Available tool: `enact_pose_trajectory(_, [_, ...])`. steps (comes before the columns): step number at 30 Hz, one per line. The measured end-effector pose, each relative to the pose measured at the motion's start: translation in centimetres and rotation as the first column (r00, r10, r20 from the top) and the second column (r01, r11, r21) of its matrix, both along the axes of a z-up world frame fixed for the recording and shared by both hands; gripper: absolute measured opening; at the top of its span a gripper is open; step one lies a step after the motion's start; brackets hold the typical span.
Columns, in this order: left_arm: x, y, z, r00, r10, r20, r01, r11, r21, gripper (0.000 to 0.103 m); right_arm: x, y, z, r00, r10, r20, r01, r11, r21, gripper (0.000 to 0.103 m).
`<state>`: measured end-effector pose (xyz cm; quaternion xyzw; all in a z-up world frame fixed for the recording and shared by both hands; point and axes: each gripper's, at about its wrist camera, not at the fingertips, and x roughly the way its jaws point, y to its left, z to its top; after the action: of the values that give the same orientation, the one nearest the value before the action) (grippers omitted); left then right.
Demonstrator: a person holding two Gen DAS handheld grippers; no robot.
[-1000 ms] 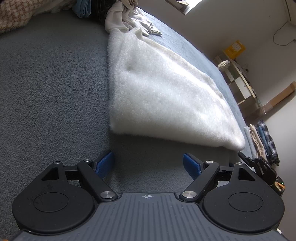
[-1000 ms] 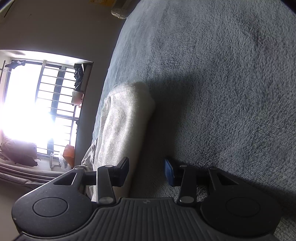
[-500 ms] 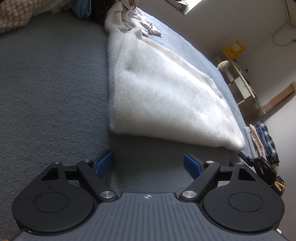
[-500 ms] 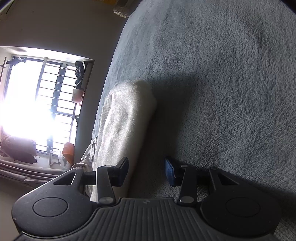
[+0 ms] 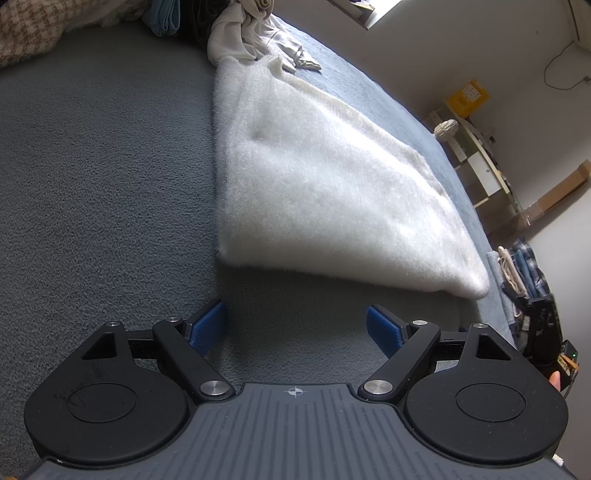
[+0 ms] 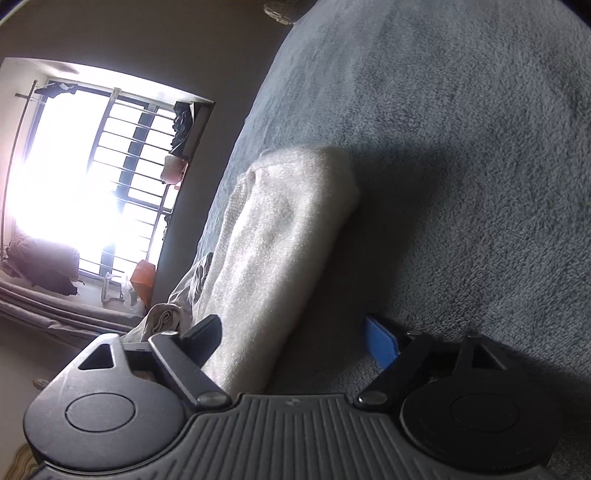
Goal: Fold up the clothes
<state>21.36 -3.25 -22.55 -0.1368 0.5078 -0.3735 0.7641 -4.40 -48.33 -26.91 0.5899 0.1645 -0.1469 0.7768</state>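
White fleece garment [image 5: 325, 192] folded, right gripper [image 6: 295, 338] jaws just opening — wide

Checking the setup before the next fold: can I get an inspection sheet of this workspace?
Surface: grey fleece bed cover, bare near both tools.
Job's things: white fluffy garment folded flat.
Clutter: heap of unfolded clothes beyond it; checked fabric at the corner.
Grippers: left tool open, empty; right tool just opened, garment edge between its jaws, pads not pressing.
Cables: wall cord.
Surroundings: shelf unit, barred window.
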Motion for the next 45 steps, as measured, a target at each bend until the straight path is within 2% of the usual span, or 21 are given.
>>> enact_pose_trajectory(1, [0.0,0.0,0.0,1.000,0.002,0.000,-0.002,1.000,0.000,0.084,0.1,0.1,0.2,1.000,0.008,0.001,-0.008,1.000,-0.009,0.103])
enact_pose_trajectory(9, [0.0,0.0,0.1,1.000,0.001,-0.003,-0.001,1.000,-0.004,0.085,0.6,0.3,0.8,0.999,-0.008,-0.049,0.006,1.000,-0.025,0.103])
enact_pose_trajectory(20, [0.0,0.0,0.1,1.000,-0.001,-0.003,0.001,1.000,-0.003,0.085,1.7,1.6,1.4,0.991,-0.011,-0.134,-0.003,0.994,-0.107,0.103])
enact_pose_trajectory(31, [0.0,0.1,0.0,1.000,0.001,0.000,-0.001,1.000,-0.006,0.086,1.3,1.6,1.1,0.996,0.001,-0.090,-0.012,0.992,-0.122,0.103])
enact_pose_trajectory(40, [0.4,1.4,0.0,0.999,0.042,-0.002,-0.042,0.997,-0.066,0.086,0.6,0.3,1.3,0.998,0.022,-0.056,-0.024,0.999,-0.040,0.103])
enact_pose_trajectory(45, [1.3,1.9,-0.9,0.994,0.081,-0.075,-0.091,0.985,-0.147,0.087,0.6,-0.2,1.4,1.000,0.020,-0.012,-0.020,0.999,0.032,0.103])
